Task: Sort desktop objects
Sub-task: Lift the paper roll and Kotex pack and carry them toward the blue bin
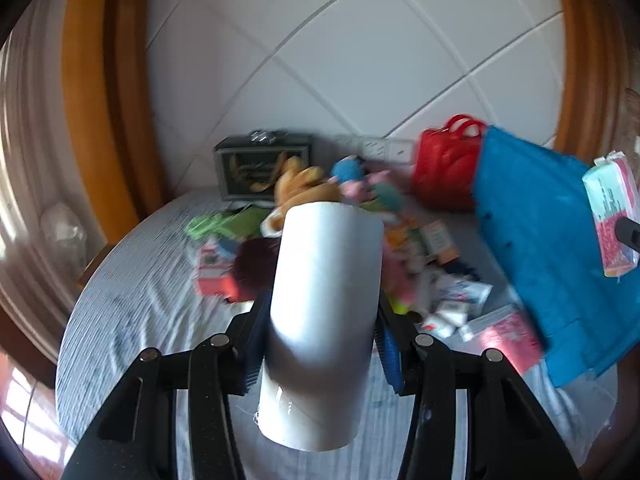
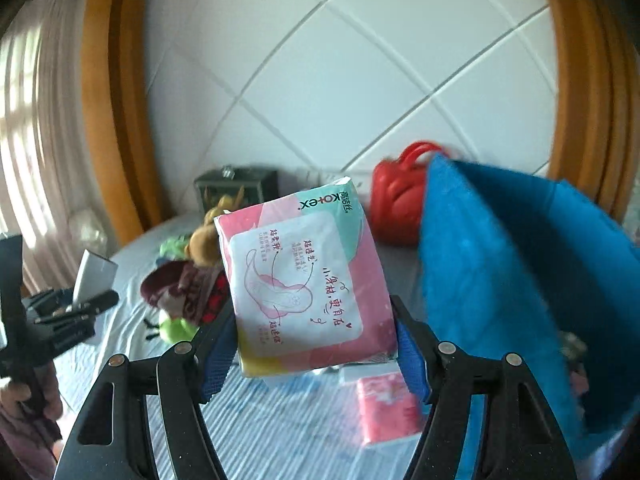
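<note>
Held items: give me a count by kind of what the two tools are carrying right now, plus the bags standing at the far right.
White cylinders: 1, in the left tool — the white cylinder
Pink packs: 1, in the right tool — the pink pack
Blue bags: 1 — blue bag
Red bags: 1 — red handbag
Total: 4
</note>
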`<state>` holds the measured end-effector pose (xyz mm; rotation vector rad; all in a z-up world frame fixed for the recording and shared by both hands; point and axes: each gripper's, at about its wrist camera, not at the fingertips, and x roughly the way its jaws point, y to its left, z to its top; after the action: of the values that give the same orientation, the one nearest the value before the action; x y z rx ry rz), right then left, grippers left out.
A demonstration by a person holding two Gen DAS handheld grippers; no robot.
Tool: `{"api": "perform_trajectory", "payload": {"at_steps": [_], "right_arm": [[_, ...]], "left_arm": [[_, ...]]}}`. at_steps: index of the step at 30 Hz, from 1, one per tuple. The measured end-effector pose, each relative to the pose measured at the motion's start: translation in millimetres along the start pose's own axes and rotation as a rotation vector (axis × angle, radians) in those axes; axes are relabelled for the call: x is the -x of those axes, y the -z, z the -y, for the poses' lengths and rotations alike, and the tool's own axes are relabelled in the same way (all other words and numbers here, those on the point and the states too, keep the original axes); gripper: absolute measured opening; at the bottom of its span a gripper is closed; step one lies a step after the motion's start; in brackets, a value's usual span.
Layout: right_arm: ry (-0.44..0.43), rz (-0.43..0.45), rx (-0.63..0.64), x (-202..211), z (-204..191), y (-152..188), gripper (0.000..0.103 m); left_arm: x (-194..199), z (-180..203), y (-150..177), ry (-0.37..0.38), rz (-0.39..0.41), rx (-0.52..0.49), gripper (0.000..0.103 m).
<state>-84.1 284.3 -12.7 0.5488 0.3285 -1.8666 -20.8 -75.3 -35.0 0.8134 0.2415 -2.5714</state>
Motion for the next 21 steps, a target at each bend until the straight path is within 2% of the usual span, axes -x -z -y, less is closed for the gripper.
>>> {"api": "perform_trajectory", "payload": {"at_steps": [6,15,21], "right_arm": [[0.058,0.077,-0.053,46.1,52.5,-1.4,0.070],[0.162,0.132,-0.110,95.8,149.2,-4.1,0.070],[0.245,0.122,-0.129,112.6,218.8,-5.9,0.070]], "left_arm": [[23.8,70.8,-11.4,0.079,0.063,-0.057,0.047],[58.0,195.3,-41.4,0.176,0.184,-0.141,0.047],[81.3,279.1,-64.5,0.245,0.269,-0.141,0.047]]}}
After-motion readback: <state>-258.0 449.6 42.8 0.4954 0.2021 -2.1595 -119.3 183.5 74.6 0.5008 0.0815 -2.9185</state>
